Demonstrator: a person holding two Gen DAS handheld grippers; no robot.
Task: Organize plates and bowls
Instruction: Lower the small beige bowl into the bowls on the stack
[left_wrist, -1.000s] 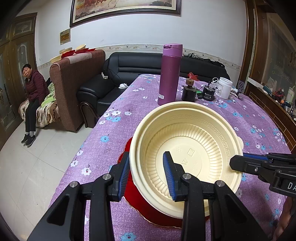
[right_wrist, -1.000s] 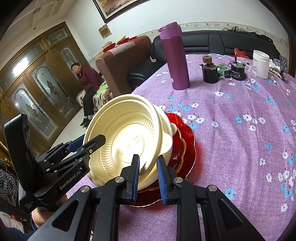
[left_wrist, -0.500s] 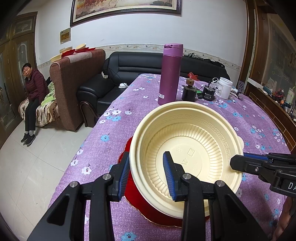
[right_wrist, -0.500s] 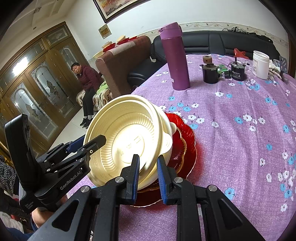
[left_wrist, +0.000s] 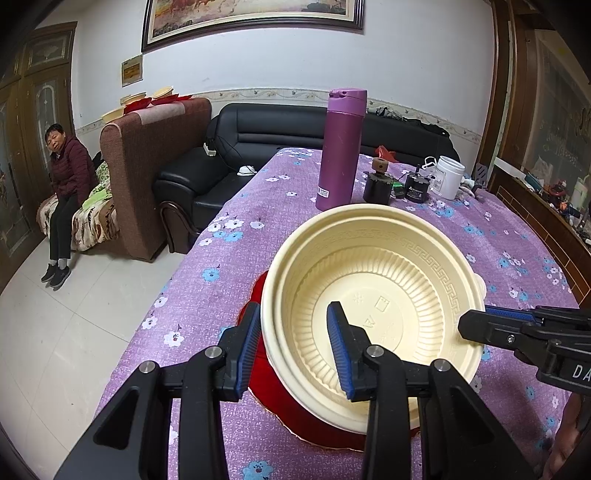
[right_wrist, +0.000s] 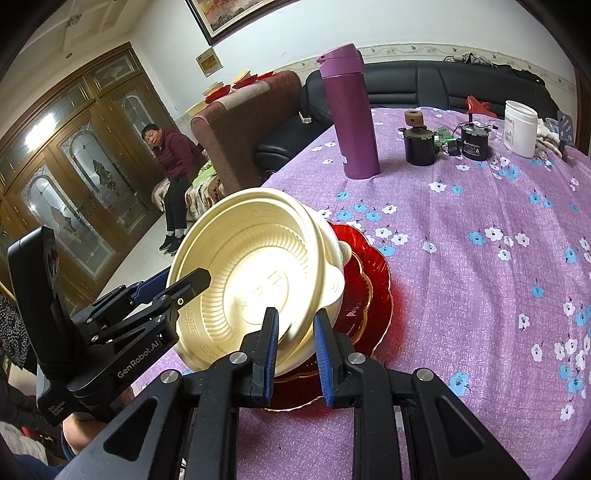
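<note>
A: Where does the left wrist camera look from?
B: From just behind its own black gripper with blue pads (left_wrist: 291, 339), angled down across the purple flowered tablecloth (left_wrist: 236, 258), very near the cream ribbed plastic bowl (left_wrist: 373, 291) and facing the far black leather sofa (left_wrist: 295, 129)

A: And the right wrist camera?
B: It sits behind its gripper (right_wrist: 295, 343) at the bowl's (right_wrist: 255, 269) right, as near, turned more leftward toward the wooden glass-panelled doors (right_wrist: 74, 155)

A: What do the two views share?
B: The bowl, the red scalloped plate (right_wrist: 369, 273) beneath it, the tall purple flask (left_wrist: 341, 147), and each sees the other gripper
</note>
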